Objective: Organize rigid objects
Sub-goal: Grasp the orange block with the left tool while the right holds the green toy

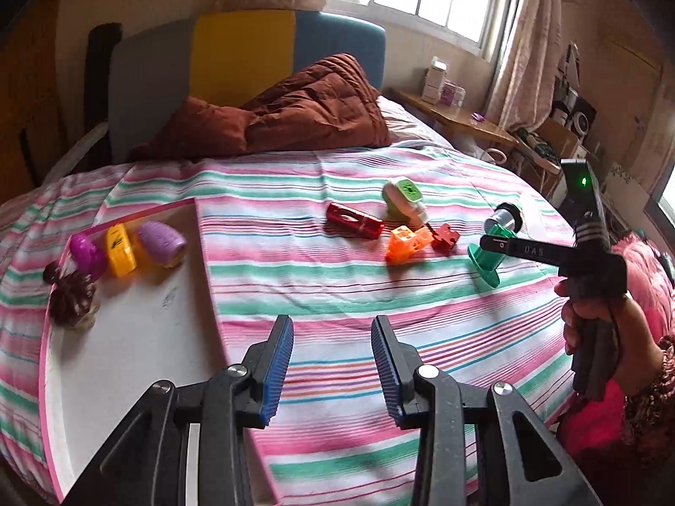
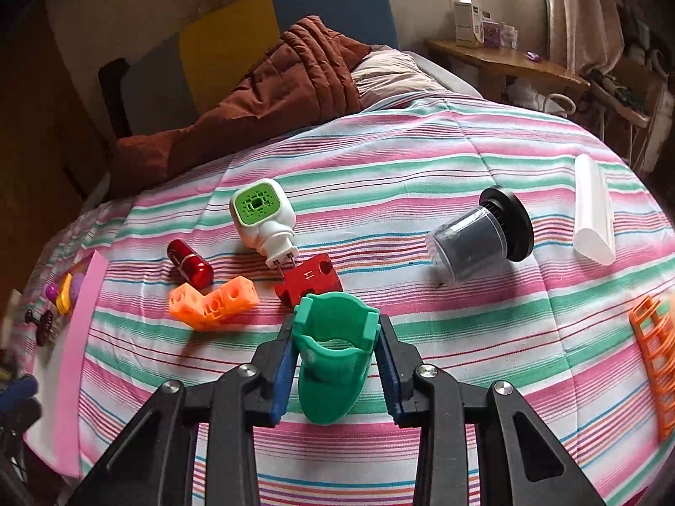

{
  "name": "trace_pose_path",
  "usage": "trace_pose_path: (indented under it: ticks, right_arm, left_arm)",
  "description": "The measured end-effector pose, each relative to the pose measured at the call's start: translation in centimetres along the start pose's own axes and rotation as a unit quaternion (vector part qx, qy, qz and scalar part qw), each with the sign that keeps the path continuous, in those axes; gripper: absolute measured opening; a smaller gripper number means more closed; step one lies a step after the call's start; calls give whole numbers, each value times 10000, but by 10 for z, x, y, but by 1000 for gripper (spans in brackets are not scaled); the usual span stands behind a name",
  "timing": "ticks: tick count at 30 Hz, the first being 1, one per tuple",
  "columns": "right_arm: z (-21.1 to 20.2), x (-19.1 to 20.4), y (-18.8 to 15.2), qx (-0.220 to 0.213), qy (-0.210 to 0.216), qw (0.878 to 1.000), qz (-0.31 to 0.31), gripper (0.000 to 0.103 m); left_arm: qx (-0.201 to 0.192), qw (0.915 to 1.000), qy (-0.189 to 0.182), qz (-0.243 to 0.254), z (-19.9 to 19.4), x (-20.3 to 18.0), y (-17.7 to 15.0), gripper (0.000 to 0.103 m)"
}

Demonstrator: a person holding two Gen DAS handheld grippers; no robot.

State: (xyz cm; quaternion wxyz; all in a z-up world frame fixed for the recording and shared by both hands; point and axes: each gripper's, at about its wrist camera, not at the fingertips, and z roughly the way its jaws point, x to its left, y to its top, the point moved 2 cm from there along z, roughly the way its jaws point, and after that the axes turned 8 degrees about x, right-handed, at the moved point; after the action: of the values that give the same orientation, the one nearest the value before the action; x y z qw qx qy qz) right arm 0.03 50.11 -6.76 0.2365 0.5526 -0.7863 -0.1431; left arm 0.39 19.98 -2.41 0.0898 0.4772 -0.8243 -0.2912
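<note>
My right gripper (image 2: 335, 320) is shut on a green plastic holder (image 2: 333, 350), its blue pads pressing both sides. The left wrist view shows that gripper (image 1: 491, 244) in a hand at the right, with the green holder (image 1: 485, 259) tilted just over the striped bedspread. My left gripper (image 1: 333, 324) stands open with nothing in it, above the bedspread beside the white tray (image 1: 139, 337). Loose on the bed lie a red capsule (image 2: 190, 263), a white and green plug-in (image 2: 261, 219), orange cubes (image 2: 213, 301), a red block (image 2: 310, 280) and a clear cup with a black lid (image 2: 481, 238).
The pink-rimmed tray holds a purple piece (image 1: 162, 244), a yellow piece (image 1: 120, 248), another purple piece (image 1: 86, 255) and a dark clip (image 1: 69, 301). A white tube (image 2: 592, 215) and an orange lattice (image 2: 656, 354) lie at the right. A brown quilt (image 1: 295, 114) is piled at the headboard.
</note>
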Motion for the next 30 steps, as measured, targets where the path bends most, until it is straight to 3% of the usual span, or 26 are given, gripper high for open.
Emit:
trace_pose_path:
  ticks: [12, 20, 25, 30]
  right_arm:
    - [3, -9, -2, 374, 97, 9988, 317, 35]
    - [6, -12, -2, 477, 232, 9978, 400, 35]
    - [7, -8, -1, 520, 321, 9975, 355, 35]
    - [7, -8, 0, 518, 346, 9974, 370, 35]
  left_arm:
    - [484, 9976, -292, 404, 67, -55, 51, 38]
    - [736, 9955, -24, 600, 119, -65, 77, 38]
    - [677, 9914, 86, 1117, 135, -77, 83, 40]
    - [779, 9918, 2, 1017, 149, -75, 84, 40]
